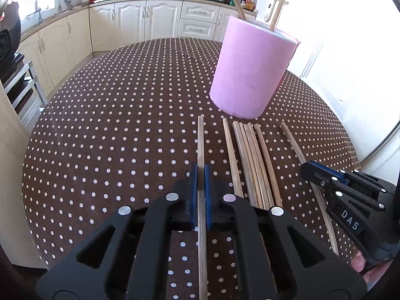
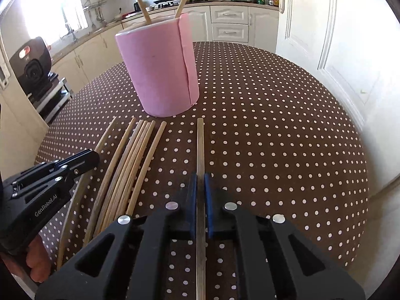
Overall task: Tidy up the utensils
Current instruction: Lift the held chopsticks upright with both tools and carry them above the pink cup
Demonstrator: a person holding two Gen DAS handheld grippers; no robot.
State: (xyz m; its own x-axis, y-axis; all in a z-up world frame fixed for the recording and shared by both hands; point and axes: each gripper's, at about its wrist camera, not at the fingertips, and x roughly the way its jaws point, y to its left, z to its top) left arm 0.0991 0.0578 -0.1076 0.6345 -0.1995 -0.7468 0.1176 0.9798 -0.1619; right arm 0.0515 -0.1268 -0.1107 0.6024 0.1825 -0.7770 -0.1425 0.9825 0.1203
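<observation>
On dotted bench (image 1: 100, 125), before pink holder (image 1: 252, 67): left gripper (image 1: 200, 172) fingers clamp one chopstick (image 1: 200, 140); right gripper (image 2: 200, 180) fingers clamp another chopstick (image 2: 200, 140); loose chopsticks (image 1: 250, 160) lie between.

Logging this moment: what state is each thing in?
Left gripper: shut on a chopstick.
Right gripper: shut on another chopstick.
Pink cup: upright, two chopsticks inside.
Loose chopsticks: flat on the table.

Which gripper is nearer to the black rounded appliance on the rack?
Left. The left gripper is on the side toward the black rounded appliance; the right gripper lies beyond it.
</observation>
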